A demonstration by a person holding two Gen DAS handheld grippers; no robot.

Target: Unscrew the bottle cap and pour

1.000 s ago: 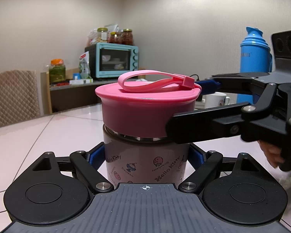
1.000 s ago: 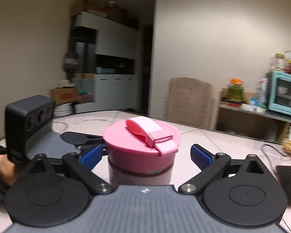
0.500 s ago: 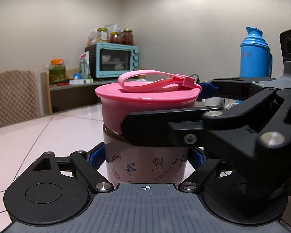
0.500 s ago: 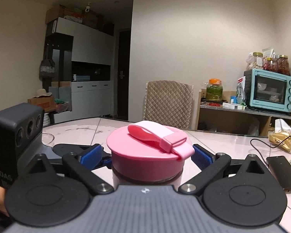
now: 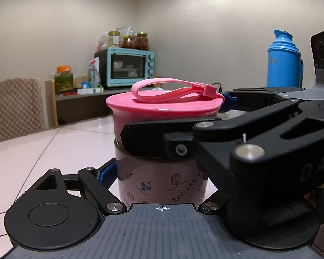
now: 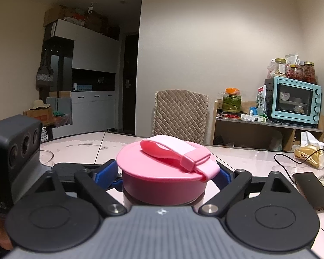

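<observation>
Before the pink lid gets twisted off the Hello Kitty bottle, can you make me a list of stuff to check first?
1. Bottle upright on the table: ok.
2. Left gripper holds the bottle's body, below the lid: ok.
3. Right gripper around the pink lid, a blue finger on each side: ok.
4. Right fingers squeezing the lid firmly: cannot tell, they are closing right now.
5. Strap lying flat on top, clear of the fingers: ok.
6. Cup to pour into nearby: cannot tell, none clearly in view.
</observation>
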